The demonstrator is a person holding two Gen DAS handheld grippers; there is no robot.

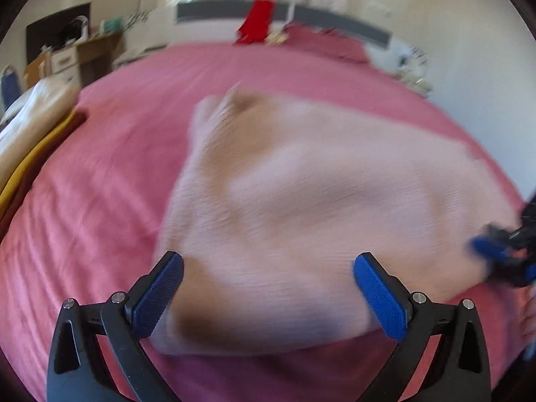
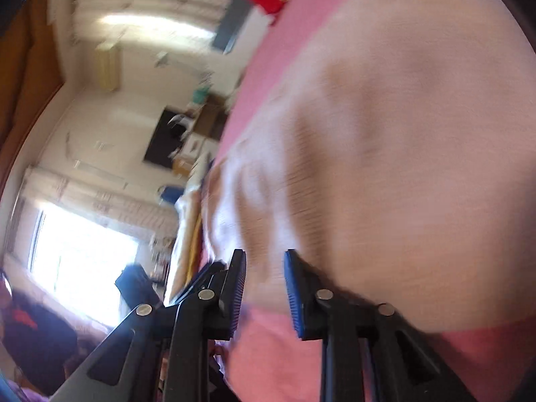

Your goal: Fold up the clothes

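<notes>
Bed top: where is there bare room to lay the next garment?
Free bedspread runs between the folded stack at the left edge and the pale pink garment in the middle. The far end is crowded: red cloth and a maroon heap.

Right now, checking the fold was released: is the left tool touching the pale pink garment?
Apart. The left wrist view shows the left tool wide open, its blue pads clear of the pale pink garment.
</notes>
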